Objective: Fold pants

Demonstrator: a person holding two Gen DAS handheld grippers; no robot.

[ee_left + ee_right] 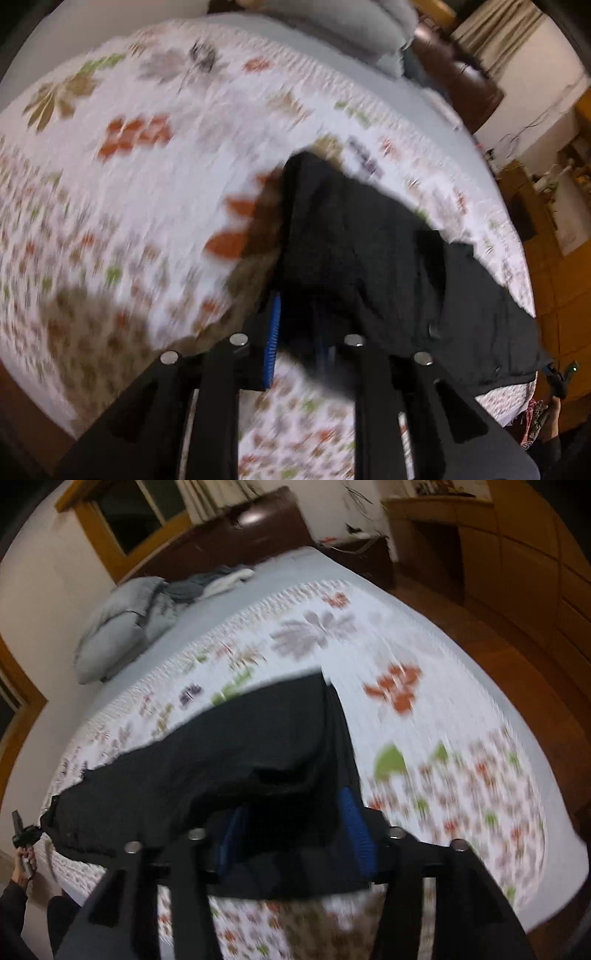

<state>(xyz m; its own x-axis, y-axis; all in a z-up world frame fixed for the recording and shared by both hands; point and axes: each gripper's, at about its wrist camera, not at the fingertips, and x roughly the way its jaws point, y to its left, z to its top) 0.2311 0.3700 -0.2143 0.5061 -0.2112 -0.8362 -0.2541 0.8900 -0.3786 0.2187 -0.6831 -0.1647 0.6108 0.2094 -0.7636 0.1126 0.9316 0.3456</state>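
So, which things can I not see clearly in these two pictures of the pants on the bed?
- Left wrist view: whether the left gripper pinches the pants; black cloth covers one pad.
- Right wrist view: whether the right gripper pinches them; dark cloth fills the jaws, blurred.
- Both views: the bedspread print, smeared by motion blur.
- Both views: which end is the waist; black folds show no detail.

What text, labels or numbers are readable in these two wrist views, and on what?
None readable.
Pants: plain black, no tag or logo visible.
Bedspread: leaf print only, no lettering.
Left gripper and right gripper: black with blue pads, no markings visible.
Shelf items at the far wall: too small and blurred to read.
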